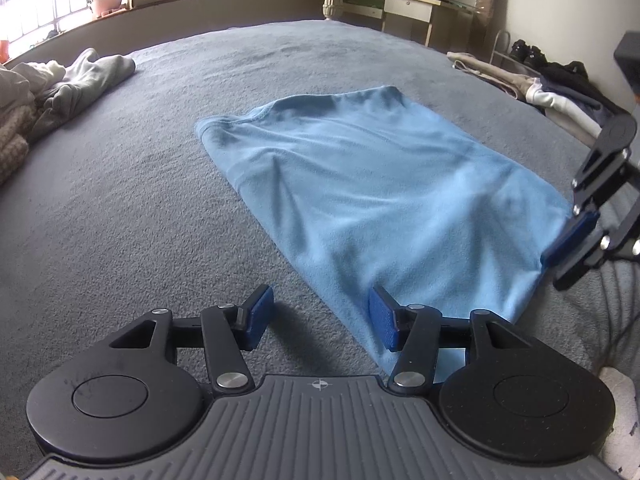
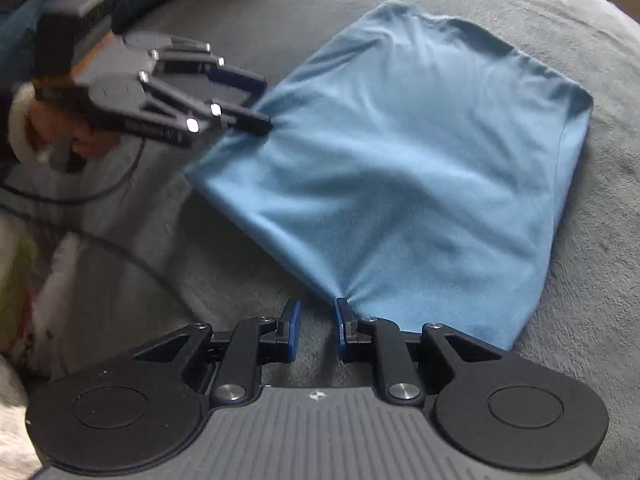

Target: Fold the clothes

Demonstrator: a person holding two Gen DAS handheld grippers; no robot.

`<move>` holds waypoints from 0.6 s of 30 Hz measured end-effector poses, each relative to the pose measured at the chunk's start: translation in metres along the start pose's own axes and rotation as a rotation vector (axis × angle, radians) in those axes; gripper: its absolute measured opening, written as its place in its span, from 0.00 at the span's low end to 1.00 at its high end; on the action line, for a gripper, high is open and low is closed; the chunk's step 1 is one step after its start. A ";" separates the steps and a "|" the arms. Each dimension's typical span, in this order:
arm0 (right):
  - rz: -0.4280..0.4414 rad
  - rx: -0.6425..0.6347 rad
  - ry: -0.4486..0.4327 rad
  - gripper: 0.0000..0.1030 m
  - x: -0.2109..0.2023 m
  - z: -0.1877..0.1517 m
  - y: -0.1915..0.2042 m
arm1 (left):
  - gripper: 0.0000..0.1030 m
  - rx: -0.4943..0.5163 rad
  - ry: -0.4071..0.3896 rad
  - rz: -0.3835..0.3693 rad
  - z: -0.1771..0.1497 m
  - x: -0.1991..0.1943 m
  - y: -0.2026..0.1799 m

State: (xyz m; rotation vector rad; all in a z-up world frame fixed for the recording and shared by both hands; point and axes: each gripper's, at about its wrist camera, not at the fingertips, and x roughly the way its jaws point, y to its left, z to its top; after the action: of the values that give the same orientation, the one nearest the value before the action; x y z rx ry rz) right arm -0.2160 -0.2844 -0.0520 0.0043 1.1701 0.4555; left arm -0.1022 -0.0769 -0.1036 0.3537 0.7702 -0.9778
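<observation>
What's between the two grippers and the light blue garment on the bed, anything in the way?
Nothing visible. The light blue garment lies flat on the grey bedspread with both grippers at its near edge: the left gripper open at one corner, the right gripper at the other. The clothes piles sit off to the sides.

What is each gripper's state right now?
Left gripper: open, one finger touching the blue cloth.
Right gripper: narrowly open, fingertip at its corner, nothing clamped.

Home bedroom — bed [image 1: 120, 200], desk [image 1: 404, 4]
</observation>
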 end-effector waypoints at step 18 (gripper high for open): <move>-0.006 0.136 -0.022 0.19 0.009 -0.002 -0.023 | 0.54 0.015 -0.009 0.009 -0.003 -0.001 0.000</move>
State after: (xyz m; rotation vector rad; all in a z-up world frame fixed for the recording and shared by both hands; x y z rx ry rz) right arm -0.2076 -0.3023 -0.0663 0.1228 1.1769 0.3693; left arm -0.1041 -0.0743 -0.1046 0.3649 0.7529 -0.9767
